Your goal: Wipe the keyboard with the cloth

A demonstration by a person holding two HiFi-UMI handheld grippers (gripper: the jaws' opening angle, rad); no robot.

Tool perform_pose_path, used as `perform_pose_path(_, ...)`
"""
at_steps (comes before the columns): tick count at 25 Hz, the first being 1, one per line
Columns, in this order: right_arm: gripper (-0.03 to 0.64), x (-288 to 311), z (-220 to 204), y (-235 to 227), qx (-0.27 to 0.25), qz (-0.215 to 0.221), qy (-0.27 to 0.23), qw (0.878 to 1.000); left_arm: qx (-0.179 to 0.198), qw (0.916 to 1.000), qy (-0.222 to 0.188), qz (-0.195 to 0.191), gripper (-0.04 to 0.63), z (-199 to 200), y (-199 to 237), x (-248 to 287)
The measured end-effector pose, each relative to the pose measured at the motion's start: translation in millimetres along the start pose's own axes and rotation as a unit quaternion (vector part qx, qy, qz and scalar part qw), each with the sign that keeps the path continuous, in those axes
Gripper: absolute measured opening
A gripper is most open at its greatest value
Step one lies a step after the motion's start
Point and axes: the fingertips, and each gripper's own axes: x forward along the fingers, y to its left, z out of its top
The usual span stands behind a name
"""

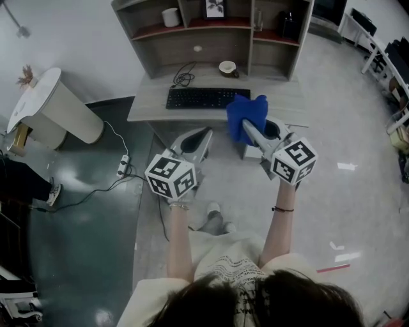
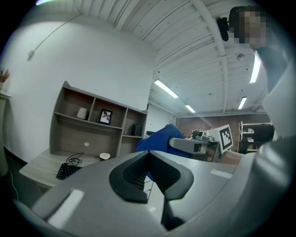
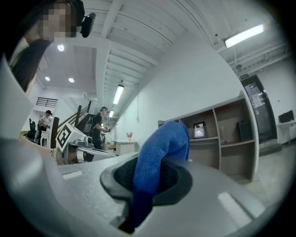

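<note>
Cloth (image 1: 246, 115), a blue one, is clamped in your right gripper (image 1: 250, 131): the right gripper view shows its jaws closed on a bunched fold that rises up out of them, with a strip hanging down through the gap. Your left gripper (image 1: 204, 134) has its jaws together with nothing between them, and it sits just left of the cloth, near the centre of the head view. Each gripper's marker cube shows lower in the frame, the left cube (image 1: 170, 177) above your left wrist and the right cube (image 1: 294, 159) above your right. From above, the cloth lies at the right end of the black keyboard (image 1: 199, 98) and over the front edge of the grey desk (image 1: 150, 105); whether it touches the keys you cannot tell. Your left gripper's tip is below the keyboard in the frame, clear of it. Behind the keyboard lie a coiled black cable (image 1: 184, 78) and a small cup (image 1: 227, 67). Further up is the desk's shelf unit (image 1: 192, 39), holding a white cup (image 1: 170, 17) and a framed picture (image 1: 215, 8). At the left, a white power strip (image 1: 123, 166) lies on the dark floor.
</note>
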Motion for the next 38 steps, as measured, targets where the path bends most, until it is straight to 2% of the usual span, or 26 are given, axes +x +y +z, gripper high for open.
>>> perform_pose_path(17,0.058,38.9,-24.6,-63.5,0.026,-0.042,0.020,0.999,-0.017,0.9986,0.029,-0.040,0.005,-12.7,47.3,67.6)
perform_pose_path(38,0.058,91.0,-37.8,-106.3,0.037,-0.065,0.035,0.997,-0.034,0.9970,0.030,-0.063,0.005,-10.2,109.5,114.4)
